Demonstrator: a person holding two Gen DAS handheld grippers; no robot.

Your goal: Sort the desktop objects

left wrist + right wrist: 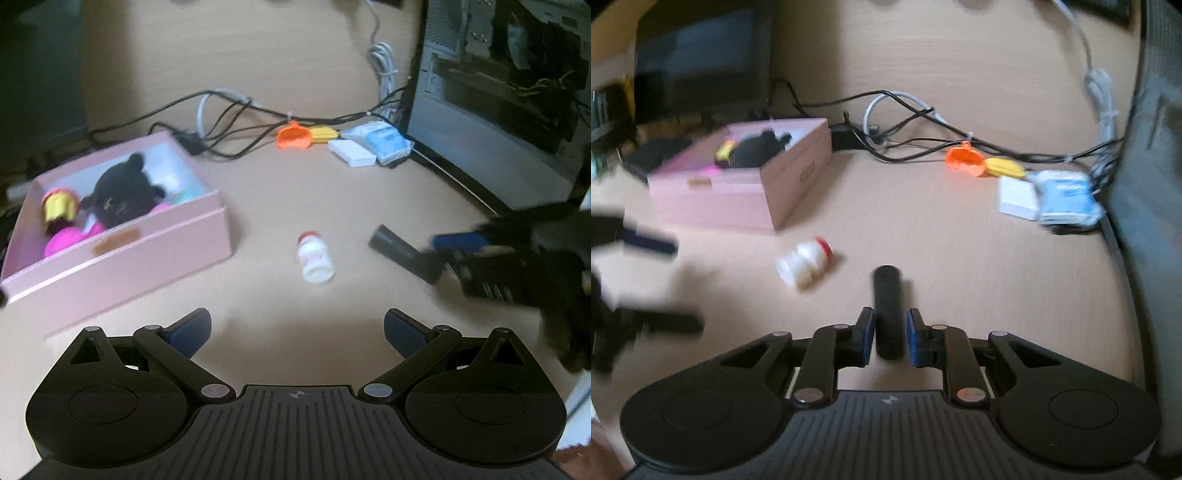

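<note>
While the pink box [122, 254] holding a black plush toy [123, 195] sits at the far left of the table [295, 184], the left hand-held gripper [297, 332] hovers with jaws spread wide and empty. A white bottle with a red cap [314, 256] lies at centre. To its right, the right hand-held gripper [890, 336] has a black cylinder [887, 310] between its pads; whether they press it is unclear.

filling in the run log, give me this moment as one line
left gripper: open, empty | right gripper: around black cylinder, grip unclear | white red-capped bottle: lying on desk | pink box: holds toys
</note>
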